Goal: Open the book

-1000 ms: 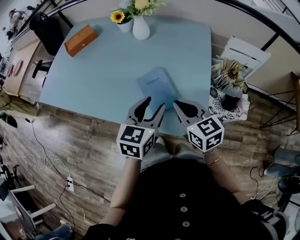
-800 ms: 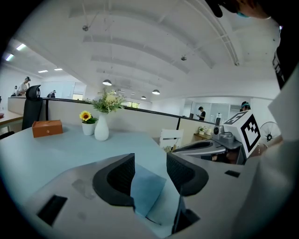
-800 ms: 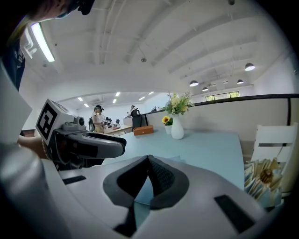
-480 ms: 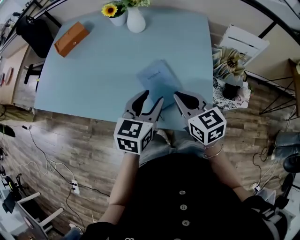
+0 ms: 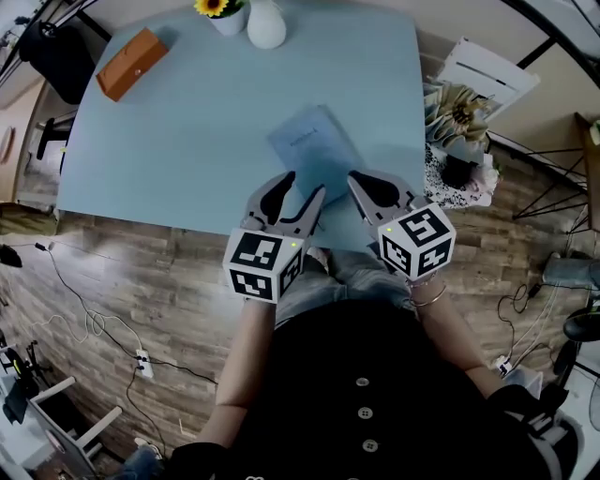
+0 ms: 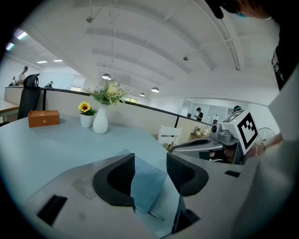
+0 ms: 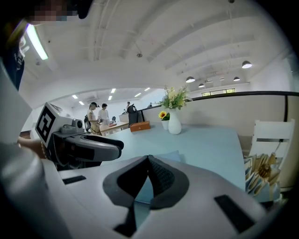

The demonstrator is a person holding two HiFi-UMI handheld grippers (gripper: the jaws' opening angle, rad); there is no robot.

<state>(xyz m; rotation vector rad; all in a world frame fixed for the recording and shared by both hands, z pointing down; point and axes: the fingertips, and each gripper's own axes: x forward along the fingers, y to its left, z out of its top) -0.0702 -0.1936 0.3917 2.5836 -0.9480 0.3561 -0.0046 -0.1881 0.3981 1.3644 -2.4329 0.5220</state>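
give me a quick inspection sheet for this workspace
surface: light blue table
job's things: blue book lies closed and flat near the table's near edge
clutter: orange box, white vase and sunflower pot at the far edge
grippers: left hand-held gripper jaws apart, empty, at the book's near edge; right hand-held gripper jaws together, empty
cables: loose cables and a power strip on the wooden floor
surroundings: black chair left of the table; white chair to its right
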